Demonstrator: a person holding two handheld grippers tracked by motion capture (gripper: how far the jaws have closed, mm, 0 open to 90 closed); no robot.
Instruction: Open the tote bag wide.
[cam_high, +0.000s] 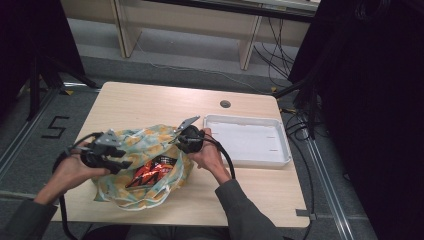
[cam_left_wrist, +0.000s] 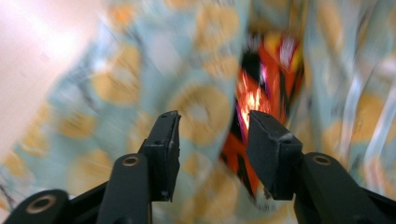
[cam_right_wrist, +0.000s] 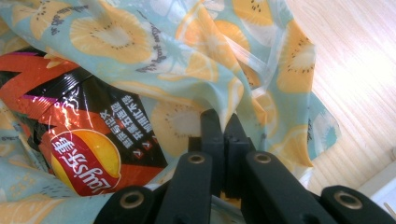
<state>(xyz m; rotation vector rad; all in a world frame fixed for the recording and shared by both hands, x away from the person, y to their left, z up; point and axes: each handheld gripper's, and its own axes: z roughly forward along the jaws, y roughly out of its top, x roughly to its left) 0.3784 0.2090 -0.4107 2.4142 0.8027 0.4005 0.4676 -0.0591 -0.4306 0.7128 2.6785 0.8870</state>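
Note:
A light blue bag (cam_high: 145, 145) printed with orange and kiwi slices lies open on the wooden table (cam_high: 150, 102). Inside it is a red and black chip packet (cam_high: 152, 172). In the high view my left gripper (cam_high: 122, 164) hovers at the bag's left side. In the left gripper view, which is blurred, my left gripper (cam_left_wrist: 212, 126) is open over the bag (cam_left_wrist: 116, 84) and the chip packet (cam_left_wrist: 271, 70), with nothing pinched. My right gripper (cam_high: 181, 142) is at the bag's right edge. My right gripper (cam_right_wrist: 224, 123) is shut on a fold of the bag (cam_right_wrist: 196, 37), beside the chip packet (cam_right_wrist: 88, 140).
A white tray (cam_high: 285, 150) sits on the right half of the table, close to the right hand. A small round hole (cam_high: 225, 104) marks the table's far side. Bare wood (cam_right_wrist: 355, 70) lies beyond the bag's rim. Dark drapes, stands and cables surround the table.

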